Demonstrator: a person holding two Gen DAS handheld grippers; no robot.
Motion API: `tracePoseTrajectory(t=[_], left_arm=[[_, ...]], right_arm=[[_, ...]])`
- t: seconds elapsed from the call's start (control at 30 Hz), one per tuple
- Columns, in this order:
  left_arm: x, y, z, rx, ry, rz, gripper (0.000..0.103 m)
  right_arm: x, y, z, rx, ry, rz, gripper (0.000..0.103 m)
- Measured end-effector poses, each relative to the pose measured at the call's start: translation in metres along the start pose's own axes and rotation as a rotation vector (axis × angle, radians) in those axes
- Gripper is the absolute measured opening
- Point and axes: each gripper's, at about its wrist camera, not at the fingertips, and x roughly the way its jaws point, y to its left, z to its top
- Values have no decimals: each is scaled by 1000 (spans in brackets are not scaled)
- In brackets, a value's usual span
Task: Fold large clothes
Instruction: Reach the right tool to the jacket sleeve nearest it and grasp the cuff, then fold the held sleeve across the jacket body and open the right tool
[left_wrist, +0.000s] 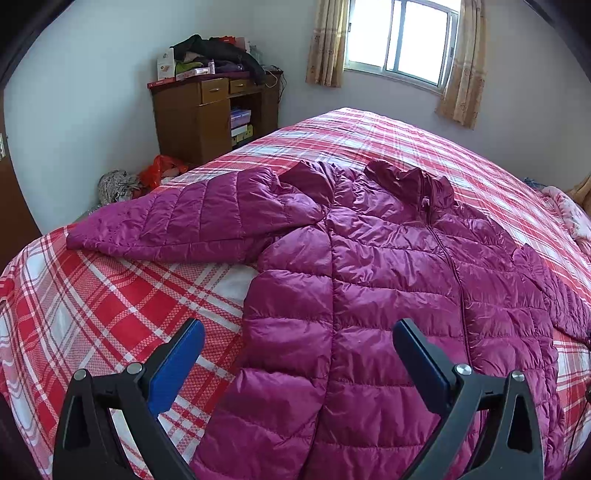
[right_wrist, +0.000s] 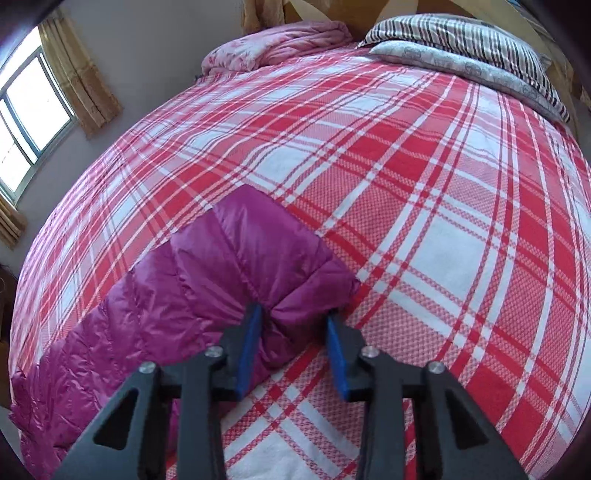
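Note:
A magenta quilted down jacket (left_wrist: 388, 266) lies front up and zipped on a red and white plaid bed (left_wrist: 110, 295). Its left sleeve (left_wrist: 184, 218) stretches out to the left. My left gripper (left_wrist: 297, 334) is open and empty, hovering over the jacket's lower left hem. In the right wrist view, the jacket's other sleeve (right_wrist: 207, 266) lies across the plaid cover (right_wrist: 443, 229). My right gripper (right_wrist: 293, 317) has its jaws partly closed around the bunched cuff end of that sleeve, with the fabric pinched between the blue pads (right_wrist: 249, 347).
A wooden cabinet (left_wrist: 214, 114) piled with clothes and boxes stands by the far wall. A red bag (left_wrist: 159, 171) and a bundle lie on the floor beside it. A curtained window (left_wrist: 400, 40) is behind the bed. Pillows (right_wrist: 461, 44) and a pink blanket (right_wrist: 280, 44) lie at the bed's head.

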Motion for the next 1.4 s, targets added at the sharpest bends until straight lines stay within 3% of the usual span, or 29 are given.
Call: tracePoseTrajectory(t=[0.07,0.1,0.23,0.5,0.63,0.87,1.1,1.4], left_arm=[[2,-2,1,3,2,-10,102],[2,-3,1,8,4,-14,102],[-5,-1,4,34,-24,-17,102],[-26,40,12,-29,-95,9,102],[-35,70,12,-75,-120,47,102],[-47,112,7,-131,-150,83,102],[-41,131,3,-119,-162,119,102],[-29,136,2,-98,-174,113,102]], right_arm=[[0,1,-1,-31,-6,-14,25],[-3,3,-1,-55,-10,-16,16],[-20,28,5,-152,-73,-17,12],[-139,125,-18,-402,-229,183,12],[-185,196,-65,-560,-258,306,12],[-210,296,-189,-774,-259,445,12],[-206,362,-292,-910,-212,540,11],[-163,414,-373,-1054,-110,563,11]])
